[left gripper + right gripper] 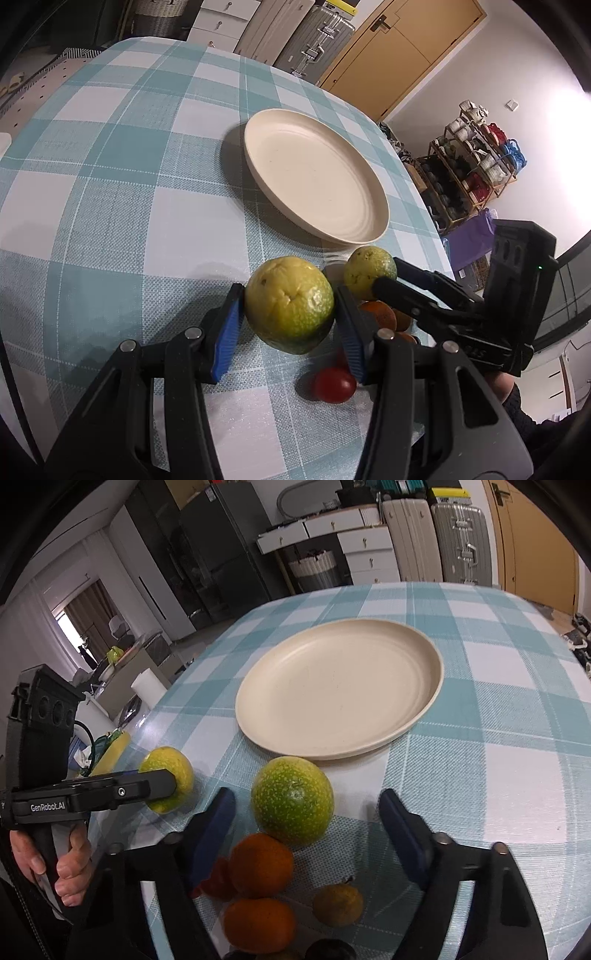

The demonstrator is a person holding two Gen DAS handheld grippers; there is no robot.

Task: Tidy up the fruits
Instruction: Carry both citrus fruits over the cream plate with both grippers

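My left gripper (288, 295) is shut on a yellow-green citrus (290, 304), its blue pads pressing both sides just above the checked cloth. In the right wrist view that same citrus (168, 779) shows at the left, with one black finger (155, 784) across it. My right gripper (306, 795) stands open around a greener speckled citrus (291, 799), a gap on each side. The left wrist view shows this second citrus (370, 271) between the right gripper's fingers (384, 286). A cream plate (340, 686) lies bare just beyond both fruits.
Two oranges (260, 864), a small brownish fruit (338, 904) and a red tomato (334, 384) lie close under the right gripper. The table edge (147, 716) runs near on the left. A person's hand (70, 864) grips the left handle.
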